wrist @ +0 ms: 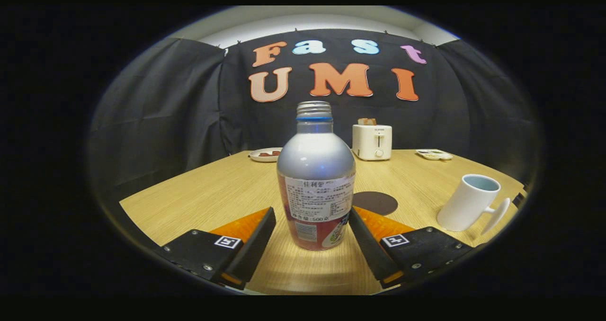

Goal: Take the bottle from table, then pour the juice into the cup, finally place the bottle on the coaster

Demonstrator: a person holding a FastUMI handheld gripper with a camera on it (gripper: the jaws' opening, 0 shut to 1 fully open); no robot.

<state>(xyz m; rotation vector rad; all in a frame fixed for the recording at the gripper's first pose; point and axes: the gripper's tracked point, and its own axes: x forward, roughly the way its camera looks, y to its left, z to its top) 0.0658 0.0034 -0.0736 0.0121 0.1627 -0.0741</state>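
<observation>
- Gripper (312,217): fingers spread apart, flanking the bottle without touching it.
- Uncapped silver metal bottle (316,179) with a printed label: upright on the light wooden table (213,193), between the fingers.
- Round dark coaster (376,202): just behind the bottle.
- White handled cup (468,202): right of the coaster.

- Silver, uncapped metal bottle (316,179) stands upright between the spread fingers of the gripper (312,217), blocking the path ahead.
- Bare wooden table (213,193) lies open to its left.
- White ceramic cup (468,201) and dark round coaster (376,202) occupy the right.

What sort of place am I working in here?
Likely a staged kitchen-table booth: a wooden table with a toaster, a plate of food and a white cup. The open gripper straddles the bottle, near the dark coaster.
</observation>
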